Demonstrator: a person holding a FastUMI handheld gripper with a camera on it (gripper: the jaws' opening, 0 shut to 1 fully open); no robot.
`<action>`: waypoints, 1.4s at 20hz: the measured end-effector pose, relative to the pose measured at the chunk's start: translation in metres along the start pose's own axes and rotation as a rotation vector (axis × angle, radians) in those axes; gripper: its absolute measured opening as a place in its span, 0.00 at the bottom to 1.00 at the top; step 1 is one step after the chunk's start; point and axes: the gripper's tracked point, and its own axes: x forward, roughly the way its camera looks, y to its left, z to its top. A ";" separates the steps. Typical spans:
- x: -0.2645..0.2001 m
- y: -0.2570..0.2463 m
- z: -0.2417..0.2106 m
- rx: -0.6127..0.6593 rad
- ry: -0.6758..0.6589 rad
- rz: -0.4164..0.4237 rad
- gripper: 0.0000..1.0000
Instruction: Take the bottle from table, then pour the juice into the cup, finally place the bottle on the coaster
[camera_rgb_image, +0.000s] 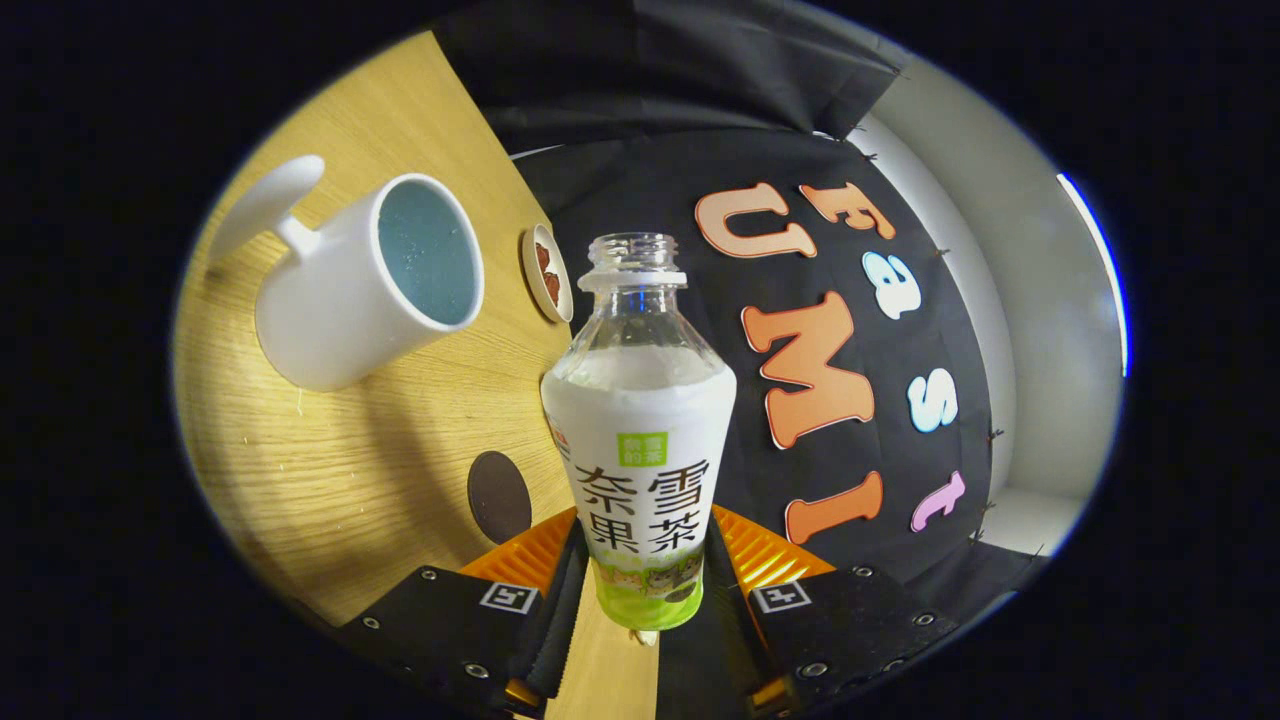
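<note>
A: Both fingers of the gripper (640, 600) press the lower body of the bottle (640, 440), uncapped, lifted and rolled sideways relative to the table (330, 480).

B: Cup (370, 280) position?

A: Beyond the fingers, off to one side of the bottle's neck. Judgement: bring the mouth over the rim before tipping further, slowly; dark coaster (499, 495) lies nearer the fingers.

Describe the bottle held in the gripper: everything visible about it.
The bottle is clear plastic with its cap off, leaving a threaded open neck and collar ring. A white sleeve with a green base wraps its body. It sits between the gripper fingers, which press its lower sides, and it is tilted along with the view relative to the wooden table. The white cup lies beyond it to one side.
</note>
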 end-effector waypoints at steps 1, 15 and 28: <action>0.000 0.000 0.000 -0.030 -0.005 -0.002 0.63; 0.010 0.000 0.012 -0.255 -0.055 -0.020 0.63; 0.011 -0.009 0.011 -0.318 -0.060 -0.031 0.63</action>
